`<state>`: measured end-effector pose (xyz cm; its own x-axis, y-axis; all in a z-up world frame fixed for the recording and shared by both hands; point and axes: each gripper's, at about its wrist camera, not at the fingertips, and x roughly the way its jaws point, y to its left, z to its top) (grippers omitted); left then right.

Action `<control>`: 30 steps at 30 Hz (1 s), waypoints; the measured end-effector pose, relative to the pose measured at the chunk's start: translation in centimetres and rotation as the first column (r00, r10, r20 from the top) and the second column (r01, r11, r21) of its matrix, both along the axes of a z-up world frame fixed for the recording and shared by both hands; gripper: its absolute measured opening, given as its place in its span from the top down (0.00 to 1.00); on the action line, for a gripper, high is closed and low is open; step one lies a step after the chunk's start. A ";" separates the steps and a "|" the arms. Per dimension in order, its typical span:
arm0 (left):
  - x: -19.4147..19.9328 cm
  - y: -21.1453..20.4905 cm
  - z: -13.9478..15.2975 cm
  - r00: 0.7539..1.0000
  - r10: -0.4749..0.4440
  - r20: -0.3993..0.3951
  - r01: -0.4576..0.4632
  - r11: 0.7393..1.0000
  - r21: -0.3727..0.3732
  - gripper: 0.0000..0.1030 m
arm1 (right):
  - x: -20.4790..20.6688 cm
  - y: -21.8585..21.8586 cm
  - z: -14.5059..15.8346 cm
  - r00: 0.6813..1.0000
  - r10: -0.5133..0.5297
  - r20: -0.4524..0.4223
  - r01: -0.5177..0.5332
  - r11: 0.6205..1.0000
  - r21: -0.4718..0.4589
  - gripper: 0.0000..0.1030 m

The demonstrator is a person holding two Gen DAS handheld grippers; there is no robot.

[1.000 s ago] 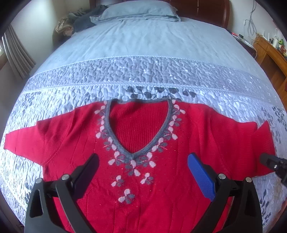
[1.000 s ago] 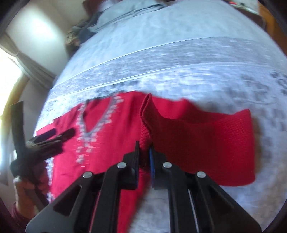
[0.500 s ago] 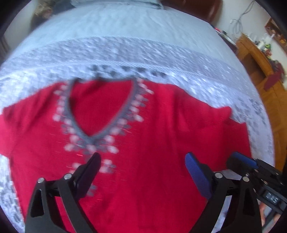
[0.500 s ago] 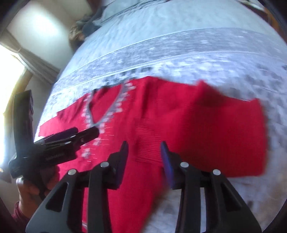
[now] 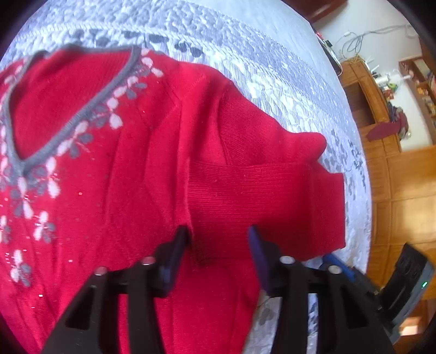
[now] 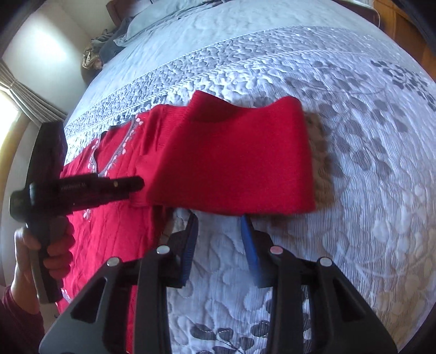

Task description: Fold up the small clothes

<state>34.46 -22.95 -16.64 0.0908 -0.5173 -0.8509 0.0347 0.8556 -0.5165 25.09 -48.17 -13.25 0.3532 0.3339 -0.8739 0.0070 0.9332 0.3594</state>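
Observation:
A red sweater point(image 5: 141, 168) with a grey V-neck and flower trim lies flat on the bed. Its sleeve point(image 6: 231, 158) is folded inward across the body, cuff edge toward the chest. My left gripper point(image 5: 216, 245) points down at that cuff. Its jaws are closing, with the cuff fabric lying between them, and the pads do not press on it. In the right wrist view the left gripper point(image 6: 136, 185) reaches the cuff from the left, held by a hand point(image 6: 41, 245). My right gripper point(image 6: 219, 231) hovers over the bedspread just below the sleeve. Its jaws are closing slightly with nothing between them.
The quilted grey-white bedspread point(image 6: 354, 190) stretches to the right and below the sweater. A pillow point(image 6: 152, 16) and a heap of clothes point(image 6: 100, 51) lie at the head of the bed. Wooden furniture point(image 5: 381, 130) stands past the bed's right edge.
The right gripper let go of the sleeve, leaving it folded over the body, and drew back over the bedspread. The left gripper dropped toward the cuff and its jaws narrowed.

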 end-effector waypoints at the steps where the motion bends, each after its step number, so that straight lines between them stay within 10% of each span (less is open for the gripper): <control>1: 0.3 0.0 -0.2 1.000 0.006 -0.008 -0.006 1.000 0.002 0.64 | -0.1 0.0 -0.1 1.000 -0.002 0.001 0.002 1.000 0.004 0.67; 5: 0.5 0.3 -0.5 0.999 0.034 -0.005 -0.034 0.999 0.004 0.97 | -0.4 -0.2 -0.2 1.000 -0.011 0.003 0.011 1.000 0.001 0.67; 14: 0.0 4.1 6.9 0.976 0.134 0.170 -0.116 0.987 -0.111 0.97 | -1.3 -1.3 0.7 0.998 -0.055 0.013 0.055 0.998 0.017 0.67; 22: 1.1 13.2 13.9 0.909 0.198 0.366 -0.206 0.978 -0.017 0.97 | -0.8 -1.1 0.8 0.997 -0.079 0.009 0.079 0.995 0.067 0.67; 30: 1.6 22.7 11.7 0.881 0.273 0.386 -0.347 0.928 0.135 0.97 | 1.3 2.1 0.7 0.999 -0.046 -0.007 0.046 0.994 0.100 0.55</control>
